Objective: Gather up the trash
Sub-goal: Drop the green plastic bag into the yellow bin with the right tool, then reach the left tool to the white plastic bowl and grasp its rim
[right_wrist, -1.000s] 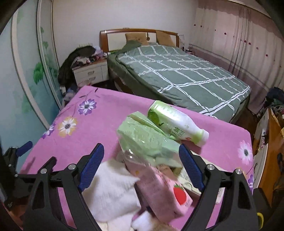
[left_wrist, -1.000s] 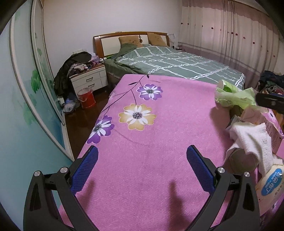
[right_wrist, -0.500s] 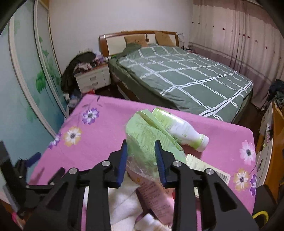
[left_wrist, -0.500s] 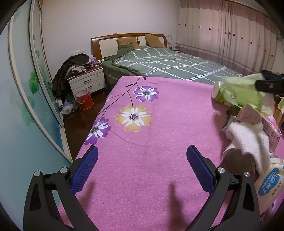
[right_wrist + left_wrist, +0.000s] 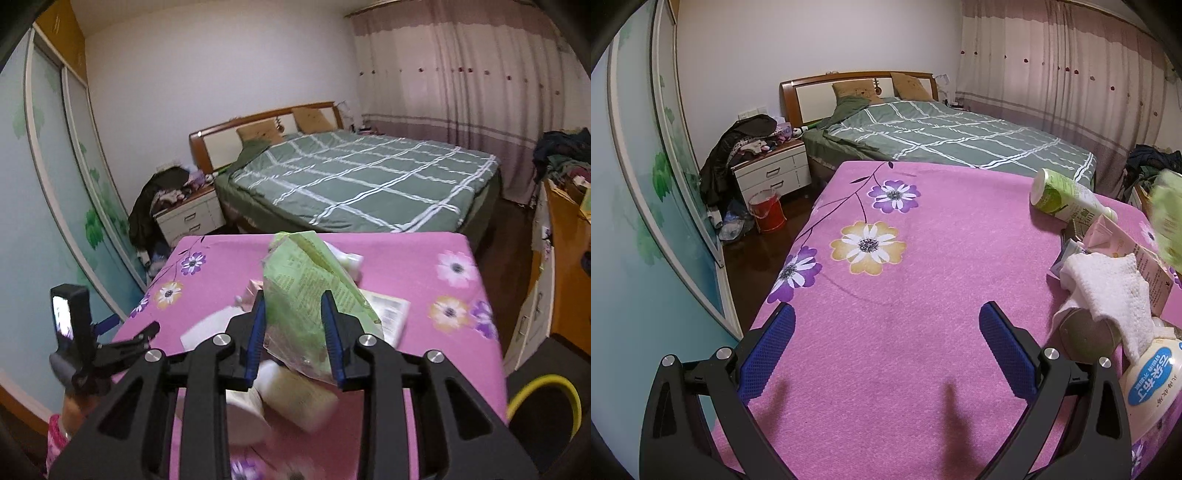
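My right gripper [image 5: 292,300] is shut on a crumpled green plastic bag [image 5: 310,273], held up above the pile on the pink flowered tabletop [image 5: 424,273]. The same bag shows blurred at the right edge of the left wrist view as a green bag [image 5: 1169,221]. Left on the table are a green-and-white bottle [image 5: 1067,197] lying on its side, a pink carton [image 5: 1134,254], a white cloth [image 5: 1108,288], a cardboard roll [image 5: 1086,338] and a wet-wipes pack [image 5: 1152,380]. My left gripper [image 5: 886,314] stands open over bare pink cloth with nothing between its fingers.
A dark container with a yellow rim [image 5: 569,391] sits on the floor beyond the table's right side. A green-quilted bed [image 5: 953,144] lies past the far edge, with a white nightstand [image 5: 772,175] and a red bucket [image 5: 768,212] to its left. A wooden cabinet [image 5: 565,243] stands at right.
My right gripper closed on the green bag, then lifted it off the pile and carried it to the right. My left gripper stayed open and still.
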A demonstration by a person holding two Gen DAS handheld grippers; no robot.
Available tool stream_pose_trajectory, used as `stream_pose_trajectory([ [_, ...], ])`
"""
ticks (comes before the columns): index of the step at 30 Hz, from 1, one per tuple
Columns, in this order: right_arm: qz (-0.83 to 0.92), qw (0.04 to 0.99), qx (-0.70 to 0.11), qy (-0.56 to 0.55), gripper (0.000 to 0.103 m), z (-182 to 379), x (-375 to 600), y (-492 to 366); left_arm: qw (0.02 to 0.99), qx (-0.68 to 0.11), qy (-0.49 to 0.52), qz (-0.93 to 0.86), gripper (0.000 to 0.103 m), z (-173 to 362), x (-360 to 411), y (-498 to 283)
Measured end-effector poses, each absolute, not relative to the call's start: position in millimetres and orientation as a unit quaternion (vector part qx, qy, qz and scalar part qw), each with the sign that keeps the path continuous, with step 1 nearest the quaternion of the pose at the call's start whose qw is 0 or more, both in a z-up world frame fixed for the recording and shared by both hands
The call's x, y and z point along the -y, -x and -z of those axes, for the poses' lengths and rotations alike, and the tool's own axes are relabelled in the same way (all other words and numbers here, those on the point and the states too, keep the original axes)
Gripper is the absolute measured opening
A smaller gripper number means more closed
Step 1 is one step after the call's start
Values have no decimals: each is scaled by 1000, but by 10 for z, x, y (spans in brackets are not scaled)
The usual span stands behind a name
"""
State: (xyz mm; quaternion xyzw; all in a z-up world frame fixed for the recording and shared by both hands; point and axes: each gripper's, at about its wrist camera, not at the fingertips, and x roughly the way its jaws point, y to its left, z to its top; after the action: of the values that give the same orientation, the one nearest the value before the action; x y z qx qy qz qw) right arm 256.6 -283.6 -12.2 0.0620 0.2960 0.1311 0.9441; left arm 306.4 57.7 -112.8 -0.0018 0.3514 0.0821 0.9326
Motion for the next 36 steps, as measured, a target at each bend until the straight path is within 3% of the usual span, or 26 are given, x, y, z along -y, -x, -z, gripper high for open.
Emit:
stream_pose_trajectory([
  [9, -8, 955, -290, -62, 29, 297, 3686, -1889, 933, -350, 1, -83, 98, 1118, -583, -3059],
  [21, 145, 916, -361, -97, 29, 1064, 4794, -1627, 932, -354, 4, -84, 98, 1117, -611, -3065],
  [23, 160, 911, -368, -99, 31, 1160, 4875, -1628, 932, -353, 5, -84, 98, 1120, -612, -3069],
  [27, 175, 908, -366, -109, 52, 1226, 4970, -1661, 931, -354, 4, -85, 98, 1126, -612, -3073],
  [36, 115, 934, -314, -130, 58, 887, 4551, -2278, 932, -352, -2, -87, 98, 1135, -594, -3077],
])
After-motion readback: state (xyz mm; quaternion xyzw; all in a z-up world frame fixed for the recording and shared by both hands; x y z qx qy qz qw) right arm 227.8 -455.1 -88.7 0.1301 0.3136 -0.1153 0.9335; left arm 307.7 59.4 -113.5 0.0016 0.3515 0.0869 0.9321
